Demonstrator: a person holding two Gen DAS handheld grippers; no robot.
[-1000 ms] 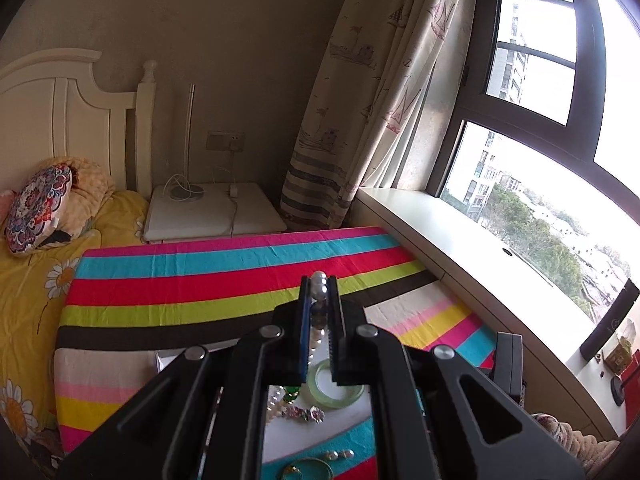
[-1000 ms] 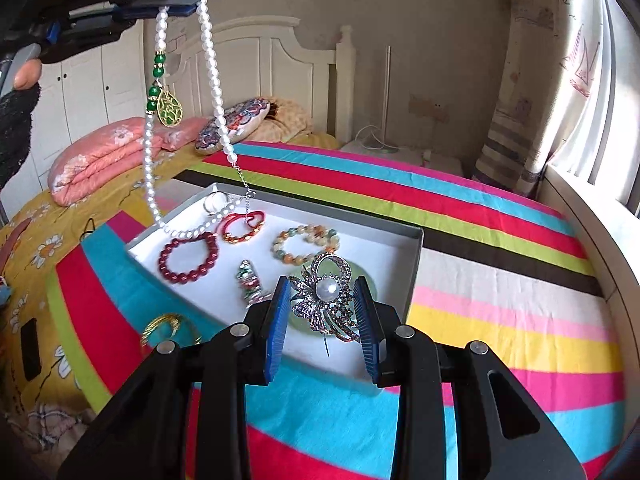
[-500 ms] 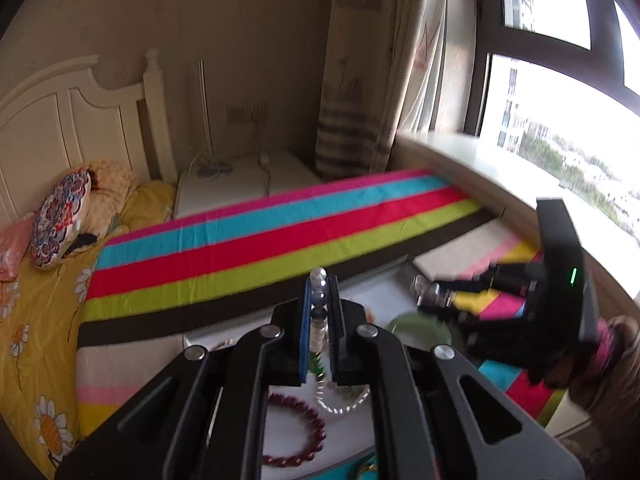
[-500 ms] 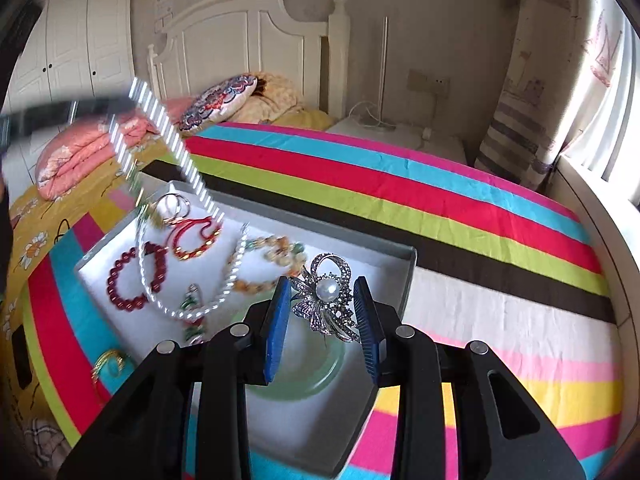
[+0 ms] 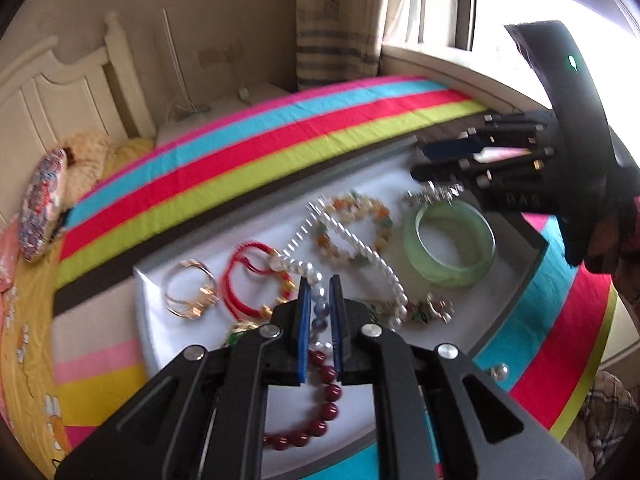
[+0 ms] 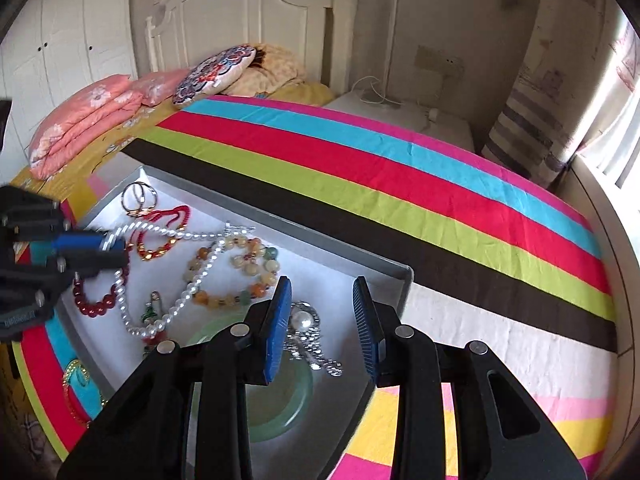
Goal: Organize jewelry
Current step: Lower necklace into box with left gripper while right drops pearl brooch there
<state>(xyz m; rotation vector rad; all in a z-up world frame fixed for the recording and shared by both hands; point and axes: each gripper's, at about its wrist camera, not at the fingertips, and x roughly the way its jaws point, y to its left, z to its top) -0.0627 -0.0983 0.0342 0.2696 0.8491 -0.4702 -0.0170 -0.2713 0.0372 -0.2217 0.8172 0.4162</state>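
A grey tray with a white lining (image 5: 188, 258) (image 6: 376, 266) lies on the striped bedspread. My left gripper (image 5: 319, 294) is shut on the pearl necklace (image 5: 360, 250), low over the tray; the strand lies across the lining (image 6: 188, 292). My right gripper (image 6: 322, 320) is open above the silver pearl brooch (image 6: 308, 326), which rests on the green jade bangle (image 5: 448, 246) (image 6: 280, 396) at the tray's corner. In the tray also lie a red cord bracelet (image 5: 248, 276), a gold ring bangle (image 5: 192, 294), a mixed-stone bead bracelet (image 6: 236, 276) and a dark red bead bracelet (image 5: 316, 404).
A gold bangle (image 6: 76, 380) and a small pearl earring (image 5: 499, 370) lie on the bedspread outside the tray. Pillows (image 6: 84, 120) and a white headboard (image 6: 240, 28) are at the far end. A window sill (image 5: 460, 72) runs along the bed's side.
My left gripper came down from high above and laid the pearl necklace into the tray, still gripping one end. My right gripper opened and let the brooch down onto the jade bangle.
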